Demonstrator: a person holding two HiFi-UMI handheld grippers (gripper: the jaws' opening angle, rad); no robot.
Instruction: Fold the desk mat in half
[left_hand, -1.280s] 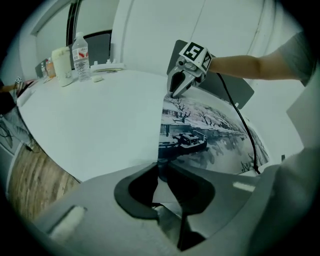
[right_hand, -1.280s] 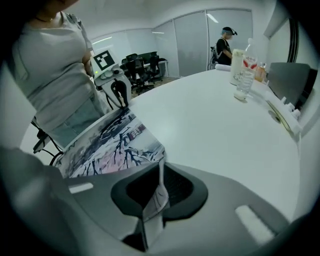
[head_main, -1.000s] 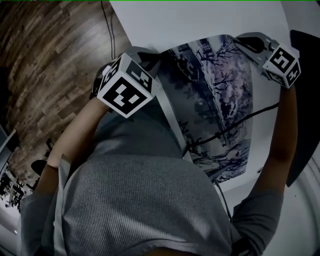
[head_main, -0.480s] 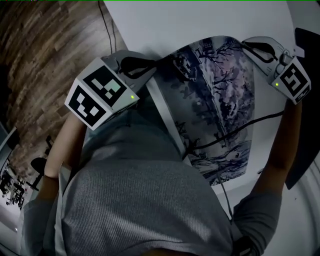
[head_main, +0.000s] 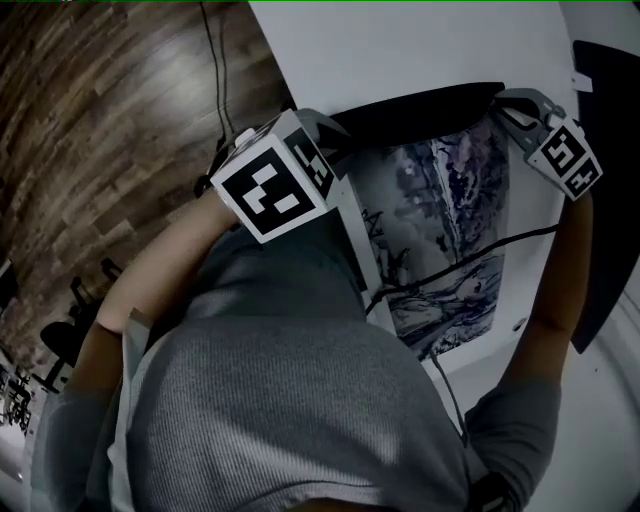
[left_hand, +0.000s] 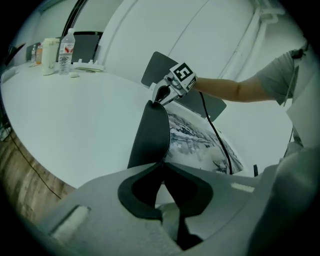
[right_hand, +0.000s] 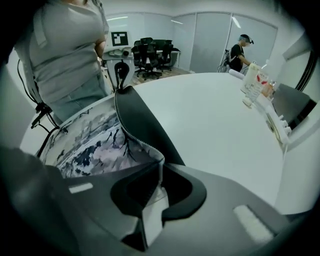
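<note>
**On the white table (head_main: 400, 40), both grippers grip the desk mat's (head_main: 440, 225) raised edge**

The person's left forearm reaches out from the grey shirt, and the left gripper (head_main: 330, 135) is angled forward and down at the mat's near-left corner. The right arm stretches almost straight along the table's right side, with the right gripper (head_main: 505, 100) tipped steeply down at the other corner. Each gripper's own view shows its jaws nearly together, pinching the mat's thin edge between the pads.

That edge is lifted off the table and curls back toward the person, showing a black underside. The printed face, a wintry scene of bare trees, lies flat below it. A black cable (head_main: 480, 248) crosses the print.

The only markings on the grippers are the black-and-white squares on their cubes.

At the table's far end stand a clear bottle (left_hand: 65, 50) with a red label too small to read and a white container (left_hand: 49, 49) just beside it. Their contents cannot be made out.
</note>
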